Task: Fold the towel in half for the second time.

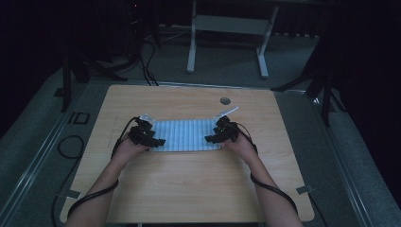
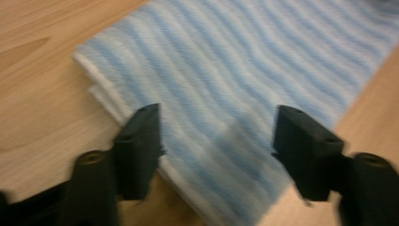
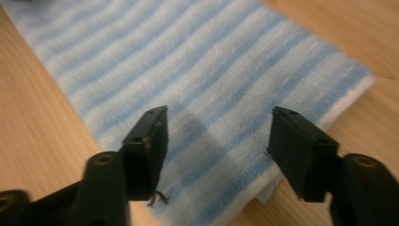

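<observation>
Here, a person sits at a pale wooden table (image 1: 189,184) in a dim room, forearms reaching in from the near edge, a black two-jaw gripper in each hand. Between the hands lies a blue-and-white striped cloth (image 1: 187,135), folded into a flat rectangle near the middle of the table, its long side running left to right.

The left gripper (image 1: 152,138) sits at the cloth's left end and the right gripper (image 1: 215,135) at its right end. In the left gripper view its jaws stand apart above the cloth (image 2: 235,70) with nothing pinched between them; stacked white layers show at the folded edge. The right gripper view shows the same thing: jaws spread, the cloth (image 3: 197,66) lying flat beneath them, layered edges visible at the corner.

Judging by this, a fold has been laid down and let go, with the edges fairly well lined up. What may remain is another fold to make it smaller, or just smoothing it; the pictures do not settle which.
</observation>
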Tool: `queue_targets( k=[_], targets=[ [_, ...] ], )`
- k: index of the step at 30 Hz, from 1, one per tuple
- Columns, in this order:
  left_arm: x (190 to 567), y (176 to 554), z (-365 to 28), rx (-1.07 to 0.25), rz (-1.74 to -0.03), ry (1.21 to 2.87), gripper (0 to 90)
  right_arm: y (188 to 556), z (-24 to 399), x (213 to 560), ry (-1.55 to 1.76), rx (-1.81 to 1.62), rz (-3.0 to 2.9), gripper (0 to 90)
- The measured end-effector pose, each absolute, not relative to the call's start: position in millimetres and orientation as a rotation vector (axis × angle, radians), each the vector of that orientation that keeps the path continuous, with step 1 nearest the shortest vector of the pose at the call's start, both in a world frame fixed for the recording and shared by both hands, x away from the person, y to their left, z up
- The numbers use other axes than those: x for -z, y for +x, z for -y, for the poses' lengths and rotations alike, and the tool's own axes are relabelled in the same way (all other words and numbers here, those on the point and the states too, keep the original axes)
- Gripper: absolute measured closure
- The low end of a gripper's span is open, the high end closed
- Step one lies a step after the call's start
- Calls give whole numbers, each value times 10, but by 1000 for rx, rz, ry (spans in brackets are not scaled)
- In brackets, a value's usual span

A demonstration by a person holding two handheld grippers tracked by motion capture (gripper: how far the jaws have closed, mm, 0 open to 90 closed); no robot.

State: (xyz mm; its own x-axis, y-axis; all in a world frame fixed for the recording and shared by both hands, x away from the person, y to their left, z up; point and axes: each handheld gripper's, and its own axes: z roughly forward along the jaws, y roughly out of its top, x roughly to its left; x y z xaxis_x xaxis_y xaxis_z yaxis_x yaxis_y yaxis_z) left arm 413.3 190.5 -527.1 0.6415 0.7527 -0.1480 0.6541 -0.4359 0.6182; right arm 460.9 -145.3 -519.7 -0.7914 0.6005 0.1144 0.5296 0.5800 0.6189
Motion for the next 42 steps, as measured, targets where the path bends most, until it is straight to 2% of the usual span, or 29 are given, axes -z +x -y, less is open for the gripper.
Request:
queue_targets(
  k=[1, 3, 8, 11, 25, 33, 42],
  targets=[
    [5272, 4076, -1890, -218, -1077, 2206, 238, 4574, 1511, 5162, 964, -1060, -2686, 230],
    [5283, 4031, -1888, -221, -1073, 2206, 158, 4531, 1567, 5138, 949, -1093, -2674, 198],
    [5312, 3921, -1933, -246, -1082, 2174, 119, 4432, 1683, 5116, 918, -1134, -2657, 147],
    [5327, 3857, -1975, -254, -1095, 2153, 22, 4353, 1737, 5107, 897, -1142, -2649, 139],
    [5416, 3543, -2085, -269, -1079, 2118, 20, 3947, 2039, 5197, 845, -1116, -2582, 127],
    [5500, 3315, -2167, -250, -1093, 2112, 20, 3743, 2370, 5290, 908, -1145, -2496, 127],
    [5590, 3123, -2233, -291, -1106, 2115, 20, 3508, 2830, 5404, 1065, -1142, -2410, 127]
  ],
)
